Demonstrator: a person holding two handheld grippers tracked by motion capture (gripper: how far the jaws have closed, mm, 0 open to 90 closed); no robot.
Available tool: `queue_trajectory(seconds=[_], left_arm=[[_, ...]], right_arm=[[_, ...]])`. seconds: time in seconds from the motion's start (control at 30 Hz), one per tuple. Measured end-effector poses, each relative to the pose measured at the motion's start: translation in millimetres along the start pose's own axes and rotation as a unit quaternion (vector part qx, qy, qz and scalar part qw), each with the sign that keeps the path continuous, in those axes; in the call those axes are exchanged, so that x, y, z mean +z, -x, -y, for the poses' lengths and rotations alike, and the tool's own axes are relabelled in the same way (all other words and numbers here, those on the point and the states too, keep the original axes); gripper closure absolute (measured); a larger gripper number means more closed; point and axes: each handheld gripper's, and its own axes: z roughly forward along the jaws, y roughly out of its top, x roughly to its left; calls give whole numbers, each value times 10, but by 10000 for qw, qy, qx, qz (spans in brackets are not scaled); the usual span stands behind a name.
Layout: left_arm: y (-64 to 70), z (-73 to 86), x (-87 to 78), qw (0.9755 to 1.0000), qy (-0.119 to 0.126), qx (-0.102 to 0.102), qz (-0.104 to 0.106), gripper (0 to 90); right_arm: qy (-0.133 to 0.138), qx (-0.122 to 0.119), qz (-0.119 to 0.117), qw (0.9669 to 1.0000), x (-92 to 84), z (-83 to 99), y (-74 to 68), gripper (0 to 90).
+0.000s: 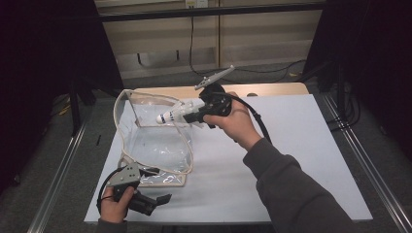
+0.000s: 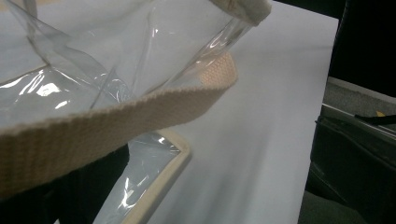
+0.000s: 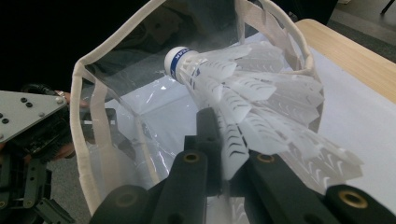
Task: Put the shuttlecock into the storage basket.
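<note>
White table (image 1: 291,145) (clear bag (image 1: 155,145) on it)

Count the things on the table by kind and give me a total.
Shuttlecock: 1, held in the right gripper
Clear bag with cream trim: 1
Gripper: 2, counting the left gripper
Total: 4

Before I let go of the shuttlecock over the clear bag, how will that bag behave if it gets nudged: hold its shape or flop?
Probably floppy: the clear bag has thin, creased plastic walls, and its webbing strap droops. It likely needs propping; the left tongs sit at its near corner. It looks light, so a nudge may slide it. The shuttlecock in the right tongs has thin feathers, likely crushable.
</note>
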Motion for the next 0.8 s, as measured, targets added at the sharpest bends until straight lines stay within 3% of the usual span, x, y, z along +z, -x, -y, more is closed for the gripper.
queue_trajectory(seconds=[0.27, 0.8], left_arm=[[4, -1, 2, 10000, 12, -7, 8, 44], [3, 2, 3, 10000, 23, -12, 21, 44]], right_arm=[[-14, -19, 52, 10000, 58, -36, -42, 880], [-75, -104, -78, 9999, 222, -156, -222, 881]])
